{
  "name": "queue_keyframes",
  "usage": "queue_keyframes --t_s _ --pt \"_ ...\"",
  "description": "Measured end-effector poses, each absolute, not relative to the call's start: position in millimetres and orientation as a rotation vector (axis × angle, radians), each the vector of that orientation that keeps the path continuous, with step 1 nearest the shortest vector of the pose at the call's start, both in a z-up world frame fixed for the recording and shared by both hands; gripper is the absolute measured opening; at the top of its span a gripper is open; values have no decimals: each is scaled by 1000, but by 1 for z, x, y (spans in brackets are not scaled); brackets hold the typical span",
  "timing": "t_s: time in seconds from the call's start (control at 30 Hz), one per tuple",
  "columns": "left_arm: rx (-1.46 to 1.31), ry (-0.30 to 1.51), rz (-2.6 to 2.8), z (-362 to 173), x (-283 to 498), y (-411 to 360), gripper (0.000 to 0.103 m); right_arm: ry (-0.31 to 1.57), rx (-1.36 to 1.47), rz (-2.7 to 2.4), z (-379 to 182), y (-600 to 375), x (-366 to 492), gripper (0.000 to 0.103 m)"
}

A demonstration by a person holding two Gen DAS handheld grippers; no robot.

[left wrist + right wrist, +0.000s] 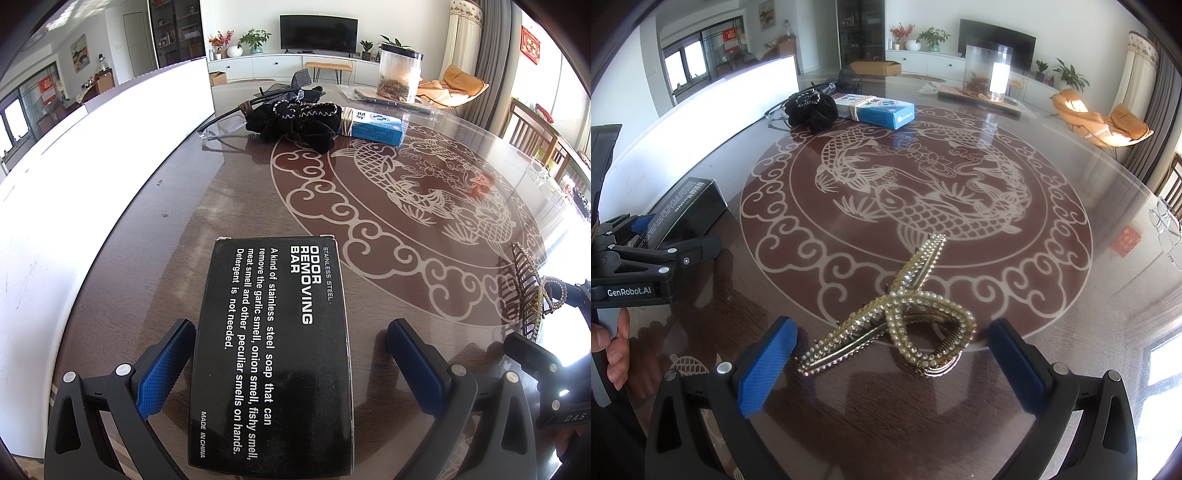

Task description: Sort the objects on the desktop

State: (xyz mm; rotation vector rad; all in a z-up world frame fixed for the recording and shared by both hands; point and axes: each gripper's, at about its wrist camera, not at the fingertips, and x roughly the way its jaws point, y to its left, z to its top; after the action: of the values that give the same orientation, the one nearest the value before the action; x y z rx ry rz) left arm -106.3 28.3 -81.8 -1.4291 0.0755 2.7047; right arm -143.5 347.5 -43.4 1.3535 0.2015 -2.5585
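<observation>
One black box (273,350) is lying between the wide-open fingers of the left claw (291,365), unclamped. One beaded hair clip (897,328) is sitting between the right claw's (892,363) spread fingers. Farther ahead, one black pouch (812,109) is resting against one blue box (877,110) on the table (1052,295).

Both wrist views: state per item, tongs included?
left tongs: open, straddling the box, pads clear of it
odor removing bar box: closed, flat on the table, not gripped
right tongs: open, either side of the clip, not touching
rhinestone hair clip: lying on the table, ungripped
blue carton: closed, lying flat
black scrunchie: resting against the blue carton
clear jar: upright
</observation>
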Motion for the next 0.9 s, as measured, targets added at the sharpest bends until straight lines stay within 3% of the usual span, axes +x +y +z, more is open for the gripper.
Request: queue_keyframes --t_s 0.67,0.9 --pt "-1462 100 2610 -80 -108 24 103 202 1354 -2558 -43 347 -144 103" --pt "-1364 -33 2420 -51 -85 -25 103 173 1346 -2498 -41 352 -143 103"
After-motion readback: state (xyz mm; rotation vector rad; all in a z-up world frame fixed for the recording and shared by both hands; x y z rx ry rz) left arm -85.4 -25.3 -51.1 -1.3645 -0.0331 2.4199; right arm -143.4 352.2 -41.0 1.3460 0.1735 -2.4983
